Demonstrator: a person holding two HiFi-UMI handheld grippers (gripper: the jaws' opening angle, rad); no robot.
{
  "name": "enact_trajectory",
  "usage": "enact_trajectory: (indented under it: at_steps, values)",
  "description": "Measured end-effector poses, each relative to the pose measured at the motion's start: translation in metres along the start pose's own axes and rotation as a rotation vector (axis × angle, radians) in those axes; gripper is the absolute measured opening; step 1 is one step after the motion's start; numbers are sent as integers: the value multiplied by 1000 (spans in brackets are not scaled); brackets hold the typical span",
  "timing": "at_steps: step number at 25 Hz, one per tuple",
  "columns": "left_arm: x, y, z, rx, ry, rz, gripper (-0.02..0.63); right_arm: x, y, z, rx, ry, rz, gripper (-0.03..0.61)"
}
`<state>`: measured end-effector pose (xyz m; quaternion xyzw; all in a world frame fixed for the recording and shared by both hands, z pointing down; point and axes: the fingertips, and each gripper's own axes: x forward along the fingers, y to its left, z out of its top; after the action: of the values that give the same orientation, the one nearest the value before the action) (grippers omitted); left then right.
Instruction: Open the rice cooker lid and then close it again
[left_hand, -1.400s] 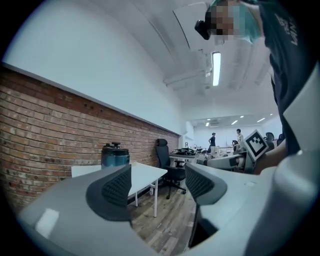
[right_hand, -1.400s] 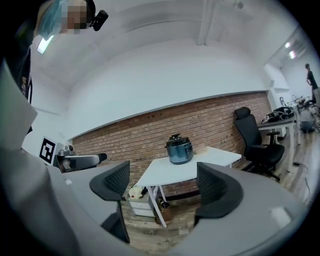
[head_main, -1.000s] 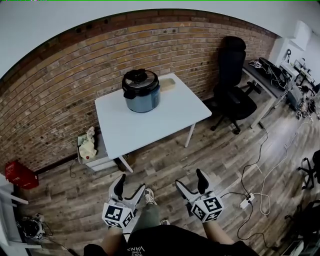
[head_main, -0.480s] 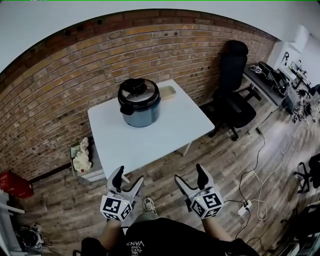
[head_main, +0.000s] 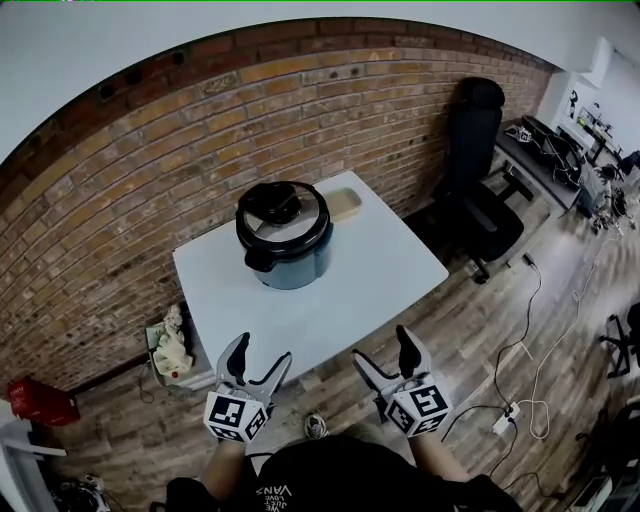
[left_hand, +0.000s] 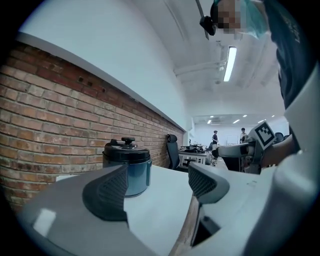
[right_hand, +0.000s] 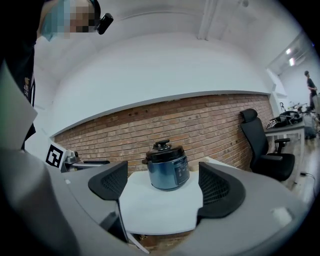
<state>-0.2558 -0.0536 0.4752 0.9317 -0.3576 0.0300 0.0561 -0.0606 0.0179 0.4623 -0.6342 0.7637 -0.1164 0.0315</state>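
Two claws empty, left claw (head_main: 260, 356) spread wide, just opening further, right claw (head_main: 382, 348) spread, rice cooker (head_main: 287, 240) ahead

The rice cooker (head_main: 285, 235) stands on the bench (head_main: 350, 290), near the brick wall (head_main: 120, 170) behind it. 1 office chair (head_main: 480, 170) stands right of the bench.
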Motion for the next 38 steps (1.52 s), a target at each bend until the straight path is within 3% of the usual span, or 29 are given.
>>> enact_trajectory:
  at_steps: [10,23,28,38]
  values:
    - [51,25,3,7,23,25,356,57,-31,1,14,35,59,436]
    - [147,63,34,5,-3,207,354,152,-76,28,-33,151,309,436]
    - [169,79,47,33,-5,252,354,179,-87,41,-43,122,388,436]
    - [209,113,69,123,46,264,355,199,-95,47,-20,82,503,436]
